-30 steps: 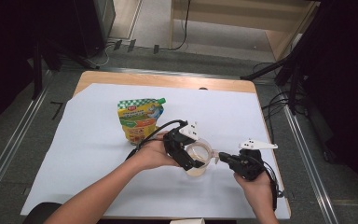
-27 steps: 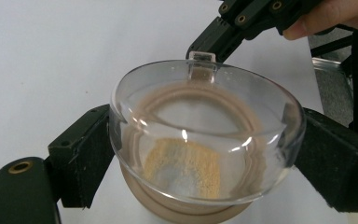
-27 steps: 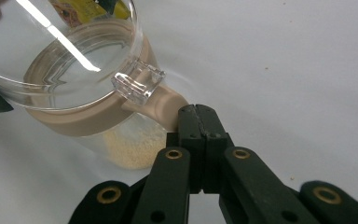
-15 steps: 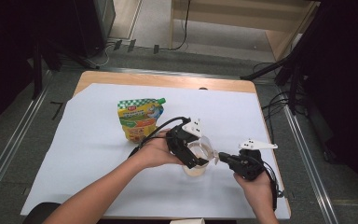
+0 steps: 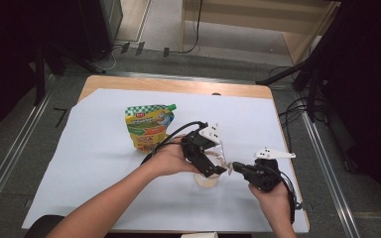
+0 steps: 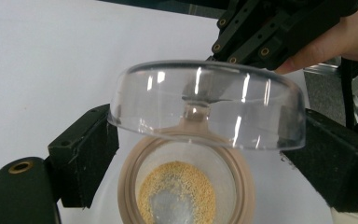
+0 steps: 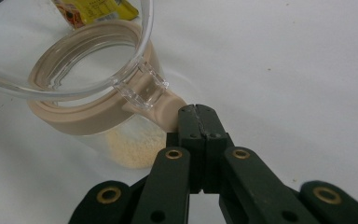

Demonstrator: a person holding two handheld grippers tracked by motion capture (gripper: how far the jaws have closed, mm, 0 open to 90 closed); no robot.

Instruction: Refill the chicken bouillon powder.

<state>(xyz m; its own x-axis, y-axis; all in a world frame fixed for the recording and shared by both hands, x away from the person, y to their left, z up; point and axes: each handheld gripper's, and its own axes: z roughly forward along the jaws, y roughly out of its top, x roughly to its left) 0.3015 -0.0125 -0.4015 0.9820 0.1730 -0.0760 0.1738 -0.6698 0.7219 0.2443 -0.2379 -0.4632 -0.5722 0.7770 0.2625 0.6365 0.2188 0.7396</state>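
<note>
From above, the left gripper (image 5: 209, 159) grips a clear lid (image 5: 220, 154) over the jar (image 5: 207, 180) on white paper (image 5: 79, 148); a yellow pouch (image 5: 149, 126) lies nearby. Left gripper view: the lid sits tilted between the jaws and could slip off-centre. Right gripper view: the right gripper (image 7: 197, 110), pressed together, braces the jar's tab (image 7: 170, 108); losing it could tip the grain (image 7: 135, 148).

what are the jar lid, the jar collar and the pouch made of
Lid: clear, glossy, probably hard plastic; it shows sharp highlights and the jar's inside through it. Collar: opaque beige with a matte, moulded look, likely plastic. Pouch: printed flexible film, slightly shiny and creased, probably laminated plastic.
</note>
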